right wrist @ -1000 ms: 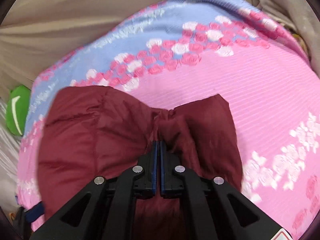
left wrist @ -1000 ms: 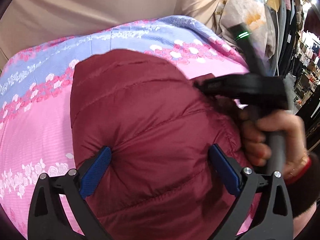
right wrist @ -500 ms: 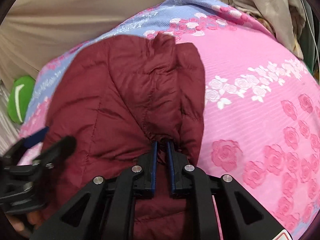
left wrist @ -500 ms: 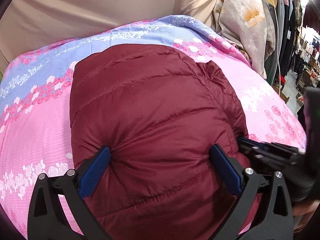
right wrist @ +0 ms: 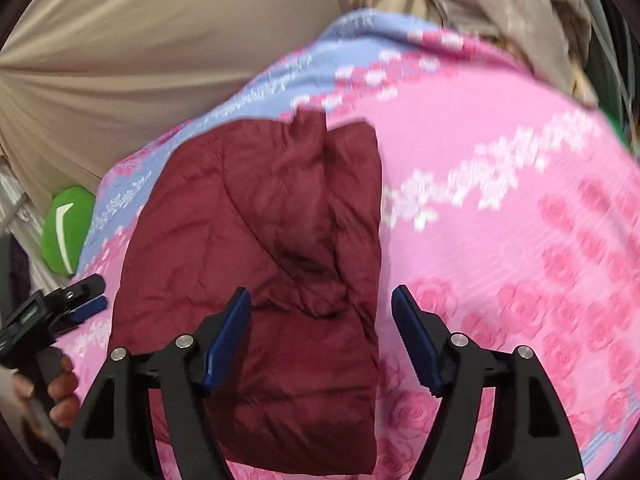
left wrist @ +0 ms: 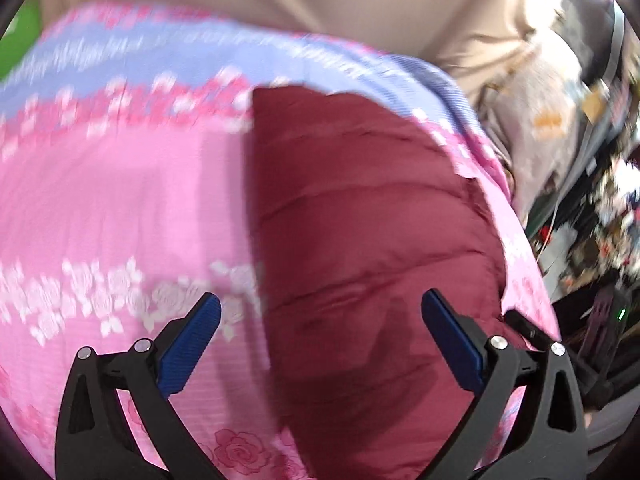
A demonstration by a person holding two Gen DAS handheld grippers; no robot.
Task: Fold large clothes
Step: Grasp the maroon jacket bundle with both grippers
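A dark red quilted puffer jacket [left wrist: 372, 248] lies folded into a long bundle on a pink and blue floral bedsheet [left wrist: 120, 200]. My left gripper [left wrist: 320, 320] is open and empty, above the jacket's left edge. In the right wrist view the jacket [right wrist: 272, 240] lies flat, and my right gripper [right wrist: 320, 312] is open and empty just above its near right part. The left gripper [right wrist: 86, 294] shows at the left edge of that view, held in a hand beside the jacket.
A beige curtain [right wrist: 140, 60] hangs behind the bed. A green object [right wrist: 66, 228] sits at the bed's far left. Hanging clothes [left wrist: 540, 112] and shop clutter [left wrist: 600, 220] stand to the right of the bed.
My right gripper has opened and let go of the jacket, which now lies flat. My left gripper has lifted off the jacket and swung left; the view is blurred with motion.
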